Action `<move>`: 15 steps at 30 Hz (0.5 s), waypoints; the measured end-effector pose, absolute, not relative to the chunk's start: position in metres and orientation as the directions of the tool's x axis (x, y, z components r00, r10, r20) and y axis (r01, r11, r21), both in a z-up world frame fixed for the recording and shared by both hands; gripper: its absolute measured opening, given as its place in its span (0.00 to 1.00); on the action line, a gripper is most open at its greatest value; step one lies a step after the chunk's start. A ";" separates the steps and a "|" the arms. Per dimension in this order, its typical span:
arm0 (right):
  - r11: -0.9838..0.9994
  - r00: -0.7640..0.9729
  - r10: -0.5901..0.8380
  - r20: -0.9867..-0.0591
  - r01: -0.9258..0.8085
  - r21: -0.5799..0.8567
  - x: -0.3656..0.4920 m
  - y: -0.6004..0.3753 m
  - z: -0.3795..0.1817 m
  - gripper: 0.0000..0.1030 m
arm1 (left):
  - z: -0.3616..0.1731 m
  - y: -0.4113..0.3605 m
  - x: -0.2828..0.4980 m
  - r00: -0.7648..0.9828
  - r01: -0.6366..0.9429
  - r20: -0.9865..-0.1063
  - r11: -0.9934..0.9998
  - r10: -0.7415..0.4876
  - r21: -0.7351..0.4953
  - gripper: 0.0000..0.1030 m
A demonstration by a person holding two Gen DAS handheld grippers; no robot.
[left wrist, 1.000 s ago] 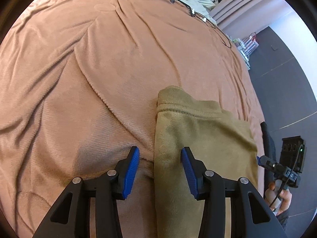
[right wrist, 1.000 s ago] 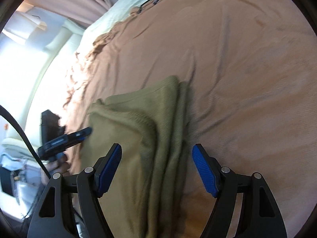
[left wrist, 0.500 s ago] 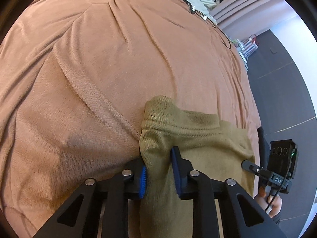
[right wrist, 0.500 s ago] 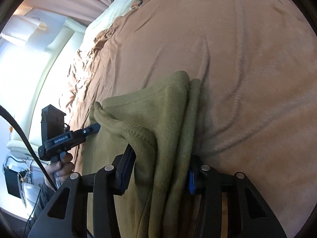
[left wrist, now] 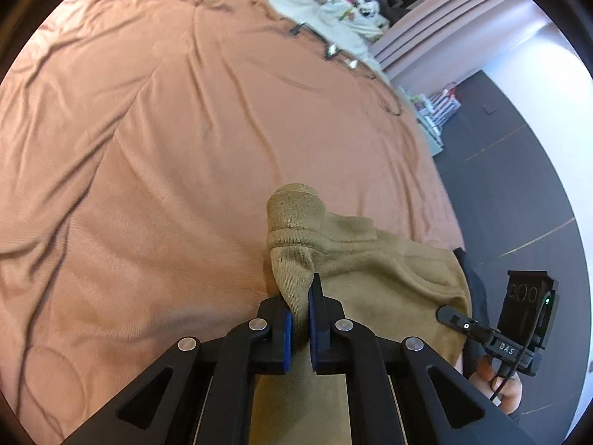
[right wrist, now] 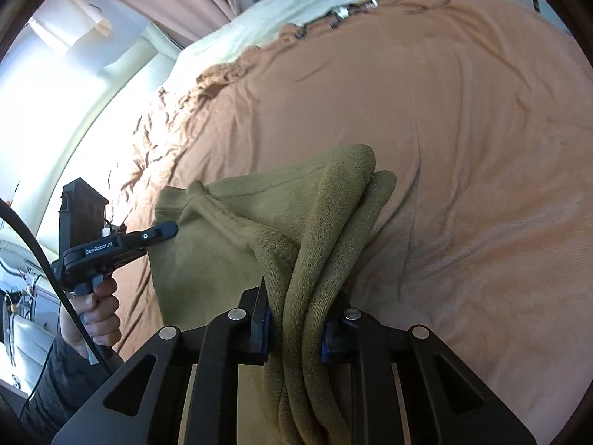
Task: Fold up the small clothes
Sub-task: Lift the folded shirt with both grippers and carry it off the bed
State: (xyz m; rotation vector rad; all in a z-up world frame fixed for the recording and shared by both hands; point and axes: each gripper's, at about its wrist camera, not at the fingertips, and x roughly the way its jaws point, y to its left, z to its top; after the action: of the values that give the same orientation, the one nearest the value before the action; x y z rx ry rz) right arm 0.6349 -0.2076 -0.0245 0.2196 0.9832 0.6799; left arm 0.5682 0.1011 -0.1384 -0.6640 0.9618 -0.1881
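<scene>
1. Left wrist view: left gripper [left wrist: 299,328], blue pads [left wrist: 286,337] clenched on a thin pinch of the olive garment [left wrist: 370,270] at its near-left corner. A ribbed hem or cuff end stands up just beyond the pinch. The gripper points forward over the bed, tilted down towards the cover.

2. Right wrist view: right gripper [right wrist: 294,330], clamped around a thick bunch of several layers of the same garment [right wrist: 229,244]. The jaws stand wider apart than the left pair because of the bulk between them.

3. Garment, location: on the near edge of the brown bed cover [left wrist: 166,148], stretched between the two grippers, its gripped corners drawn up off the cover; the middle sags loosely. Already doubled at least once, judging by the stacked edges on the right side.

4. Garment, handling (judgement): soft, fleecy knit; light, limp, no stiffness of its own. Not fragile and not slippery, since the pile should hold well in the pads. Layers may slide over each other and spoil the edge alignment. Best held at corners or along the seamed hem, all layers caught together.

5. Hands: right hand [left wrist: 498,380] seen below its gripper handle at the bed's edge; left hand [right wrist: 94,315] wrapped around its pistol-style handle, a cable trailing down.

6. Far end of bed: pale sheet [right wrist: 296,3], loose cables [left wrist: 333,52], other laundry, indistinct.
</scene>
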 end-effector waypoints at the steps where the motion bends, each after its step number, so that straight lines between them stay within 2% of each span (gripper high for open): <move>1: 0.776 0.380 0.619 -0.687 -0.432 0.460 0.628 -0.206 -0.020 0.14 | -0.131 0.100 0.563 0.583 -0.128 -0.689 0.788 -0.431 -0.602 0.06; 15: 0.779 0.502 0.615 -0.609 -0.507 0.369 0.505 -0.232 0.045 0.14 | -0.047 0.090 0.488 0.689 -0.043 -0.571 0.762 -0.446 -0.646 0.06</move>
State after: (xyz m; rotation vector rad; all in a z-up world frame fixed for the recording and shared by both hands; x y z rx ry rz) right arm 0.5054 -0.2324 0.0454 0.1495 0.7947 0.6803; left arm 0.4883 0.0900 -0.0467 -0.6813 0.7909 -0.2465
